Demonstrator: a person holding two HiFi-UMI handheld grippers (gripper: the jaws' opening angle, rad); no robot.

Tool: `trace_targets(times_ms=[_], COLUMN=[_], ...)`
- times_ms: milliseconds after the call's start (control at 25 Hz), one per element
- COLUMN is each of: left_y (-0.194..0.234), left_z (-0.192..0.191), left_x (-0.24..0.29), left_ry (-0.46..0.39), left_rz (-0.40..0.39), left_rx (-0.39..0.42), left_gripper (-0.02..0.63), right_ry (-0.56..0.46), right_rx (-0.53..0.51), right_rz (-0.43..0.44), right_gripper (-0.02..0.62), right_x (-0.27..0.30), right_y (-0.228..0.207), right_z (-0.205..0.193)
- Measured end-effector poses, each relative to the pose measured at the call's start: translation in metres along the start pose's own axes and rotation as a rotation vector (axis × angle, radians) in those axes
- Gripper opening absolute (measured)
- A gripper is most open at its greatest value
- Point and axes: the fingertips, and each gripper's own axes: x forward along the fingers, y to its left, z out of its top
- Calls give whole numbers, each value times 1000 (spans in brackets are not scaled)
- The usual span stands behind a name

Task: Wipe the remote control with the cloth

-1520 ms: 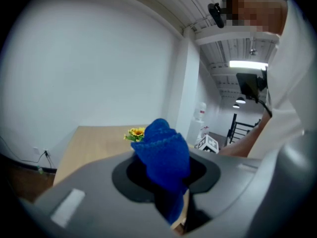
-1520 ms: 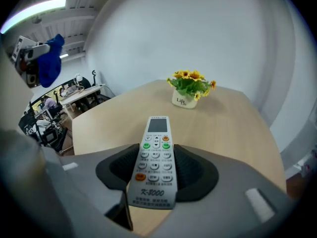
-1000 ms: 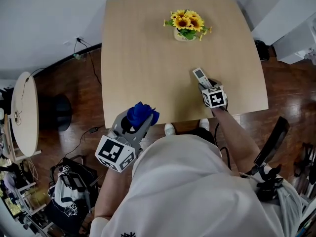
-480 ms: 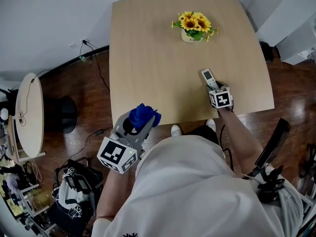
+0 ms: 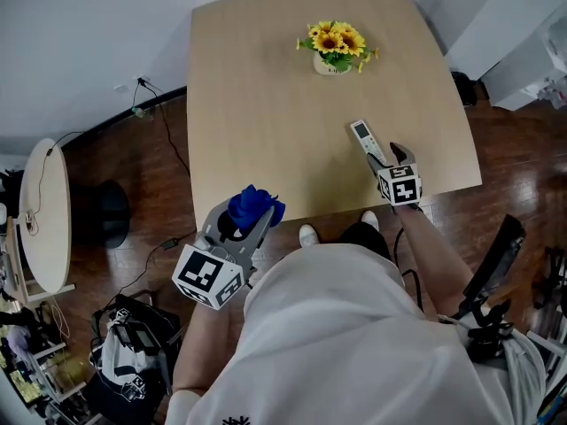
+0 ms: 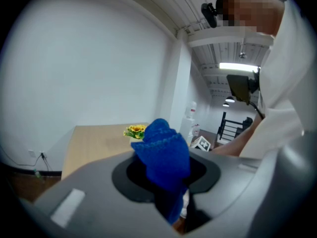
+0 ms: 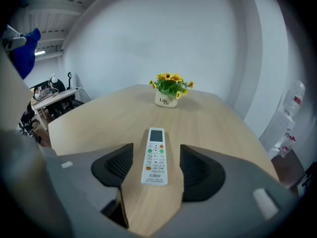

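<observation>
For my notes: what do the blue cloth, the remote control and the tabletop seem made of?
Blue cloth: soft knitted-looking fabric, matte; a ribbed stitched edge shows.
Remote control: likely smooth white plastic, with coloured buttons and a small screen.
Tabletop: pale wood or wood-look laminate, matte, with faint grain; which one is unclear.

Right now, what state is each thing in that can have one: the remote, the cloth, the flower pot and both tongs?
remote control: lying flat and face up on the table, not gripped.
cloth: bunched, clamped in the left tongs, not touching the remote control.
left tongs: shut on the cloth.
right tongs: jaws opening, one on each side of the remote control, pads clear of it.
flower pot: upright on the table.
</observation>
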Motion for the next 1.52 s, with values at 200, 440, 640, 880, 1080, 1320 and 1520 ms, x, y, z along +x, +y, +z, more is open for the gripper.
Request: trace_targets(times_ms=[200,440,640,880,1080,1320,1520], left_y=[-10,-45,-93,-180,-276,-364,-392], left_z=[-5,-39,-40,-57,-70,-108,-102], left_x=[10,36,36,30,19,-7,-6], left_ry=[-22,-38,-62,-59,-85,38,13], left_rz=[-54,-156,-154,-77,20,53,30], left_rx=[-35,-52,-46,-24,-61,-60,-21], left_gripper=[143,143,143,143,143,143,143], right_ry=[-58,-14,-69,-135,-165,-140,-132], right_rx=[-26,-103,-236,-275,-268,-289,-265], right_rz=[-5,13,62,178,290,377,339], right_gripper=[299,298,296,291,284,284,284], right_x=[-80,-159,-203,-264,-319,-377,-401], right_y=[6,14,24,16,7,12,-4], right_z=[10,-21,-30,-67,-127,-184,-211])
